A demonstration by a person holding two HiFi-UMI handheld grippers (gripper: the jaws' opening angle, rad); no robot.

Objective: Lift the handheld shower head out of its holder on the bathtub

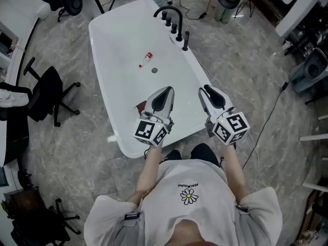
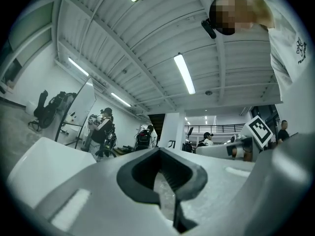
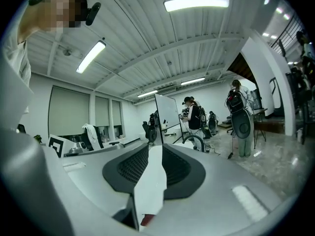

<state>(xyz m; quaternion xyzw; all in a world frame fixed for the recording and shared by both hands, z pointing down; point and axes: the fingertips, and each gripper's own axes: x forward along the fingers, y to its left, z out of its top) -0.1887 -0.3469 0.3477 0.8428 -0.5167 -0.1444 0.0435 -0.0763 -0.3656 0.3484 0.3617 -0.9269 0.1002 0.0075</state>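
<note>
2 tools hung side by side over the near end of the tub (image 1: 110, 40), well apart from the fixtures. The left tool (image 1: 167, 91) had its jaws meeting at the tips, holding nothing. The right tool (image 1: 206, 90) showed a narrow slit between its jaws and was also empty. Farther in, a small bottle (image 1: 146, 59) lay near the drain (image 1: 155, 70). On the far right rim the shower head (image 1: 185, 40) stood upright in its holder, just beside an arched spout (image 1: 173, 10) and the knobs (image 1: 164, 15).

The reach had not begun, I judged. To do it well, the right tool, being on that side, should probably open wide and travel along the right rim. It should then close squarely across the handle and pull straight up along the holder's axis, slowly, since a hose likely trails beneath.

Counted: 2 tools, 1 tub, 1 shower head, 1 spout, 2 knobs (small at this range, so a best reading), 1 bottle, 1 drain.
</note>
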